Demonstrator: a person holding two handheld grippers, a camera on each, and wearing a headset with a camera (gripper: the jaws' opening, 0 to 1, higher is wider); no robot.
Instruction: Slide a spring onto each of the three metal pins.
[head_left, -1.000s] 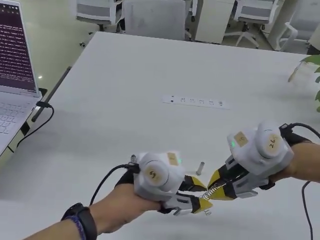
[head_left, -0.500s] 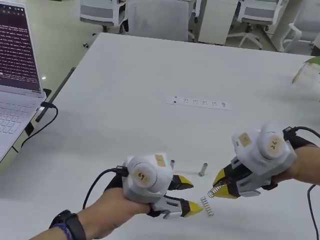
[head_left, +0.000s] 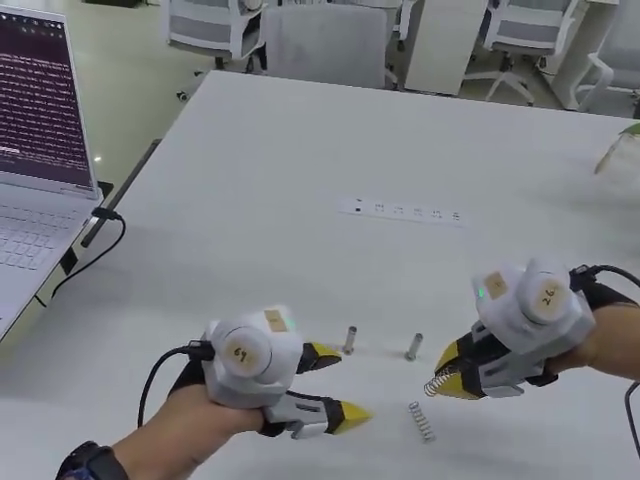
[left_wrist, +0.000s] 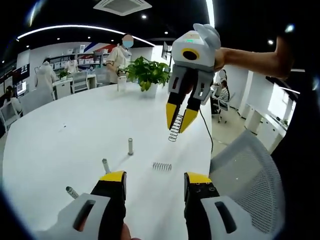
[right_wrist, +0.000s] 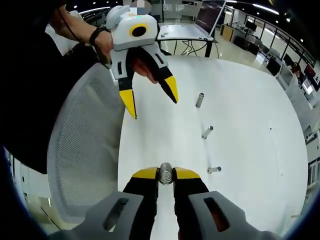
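Note:
My right gripper (head_left: 445, 380) is shut on the end of a small coil spring (head_left: 435, 385), held just above the white table. The right gripper view shows that spring (right_wrist: 166, 173) pinched between its yellow tips. My left gripper (head_left: 338, 383) stands open, with nothing between its fingers, left of the right one. Two bare metal pins (head_left: 350, 340) (head_left: 414, 347) stand upright between the grippers. A loose spring (head_left: 422, 420) lies on the table below the right pin. In the left gripper view a third pin (left_wrist: 71, 192) seems to carry a spring.
An open laptop (head_left: 30, 190) with its cable sits at the table's left edge. A white power strip (head_left: 405, 212) lies at mid-table. Office chairs (head_left: 325, 40) stand beyond the far edge. In the left gripper view, people stand far off behind a potted plant (left_wrist: 147, 75).
My left gripper has drawn back to the left, away from the right gripper's spring. The right gripper has barely moved and keeps its hold. The head camera has shifted.

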